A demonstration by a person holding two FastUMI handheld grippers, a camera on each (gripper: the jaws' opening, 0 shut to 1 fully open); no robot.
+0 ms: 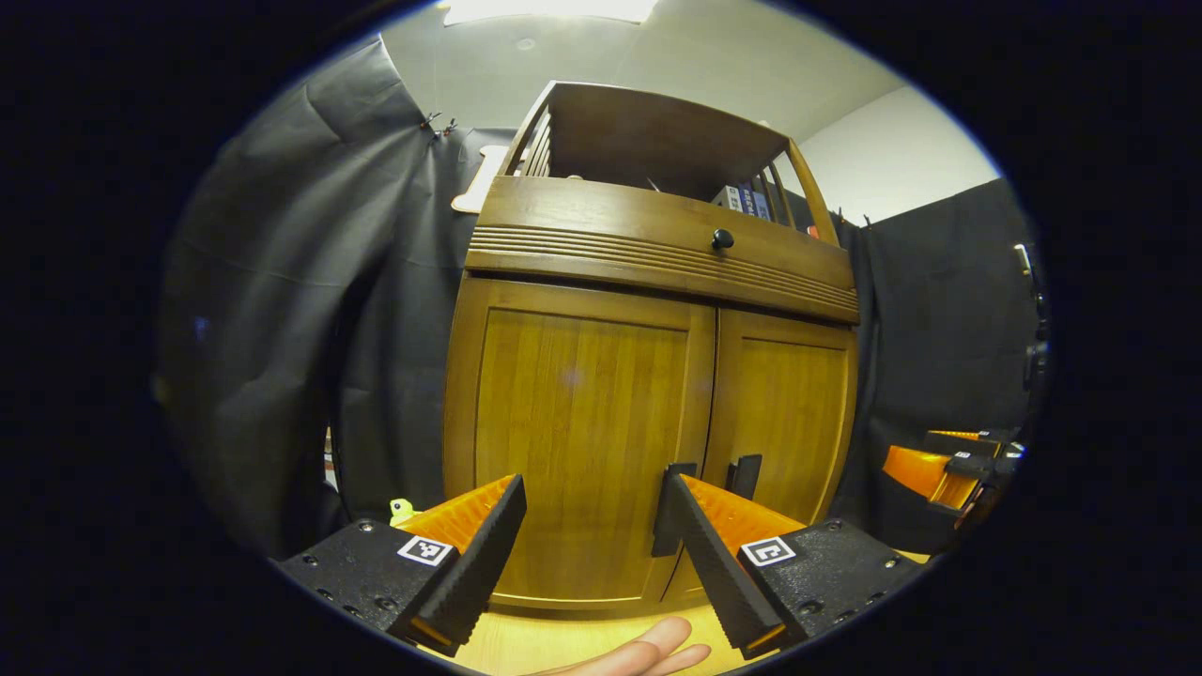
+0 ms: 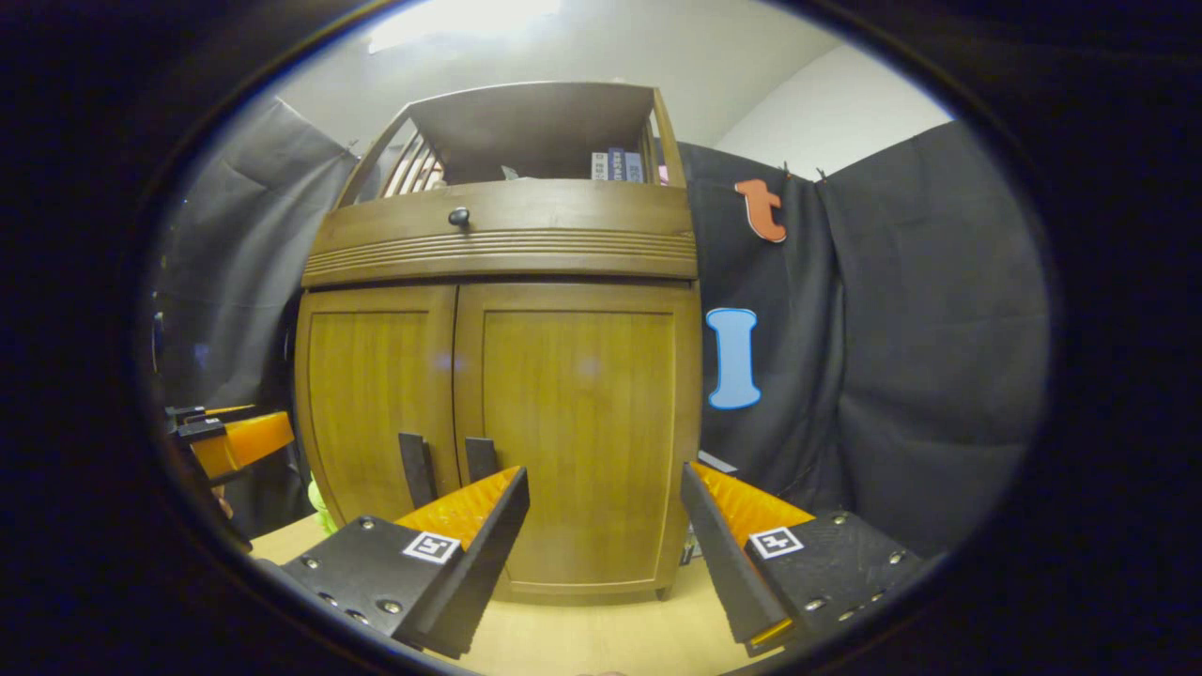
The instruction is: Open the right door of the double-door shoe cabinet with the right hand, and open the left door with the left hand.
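Left tool (image 1: 587,526) stood wide apart and held nothing, facing the closed left door (image 1: 582,422) of the shoe cabinet (image 1: 657,253). Right tool (image 2: 601,526) also gaped wide and empty before the closed right door (image 2: 582,413). Two doors, two dark handles (image 2: 449,468) at the centre seam, one knob (image 1: 721,238) on the drawer above. Partly cut off at the bottom edge, fingertips (image 1: 648,652) lay over the desk (image 1: 526,643). Books (image 2: 615,165) on the top shelf were too small to count.

Left tool (image 1: 589,512) and right tool (image 2: 606,502) both level, fingers spread wide, nothing between them.
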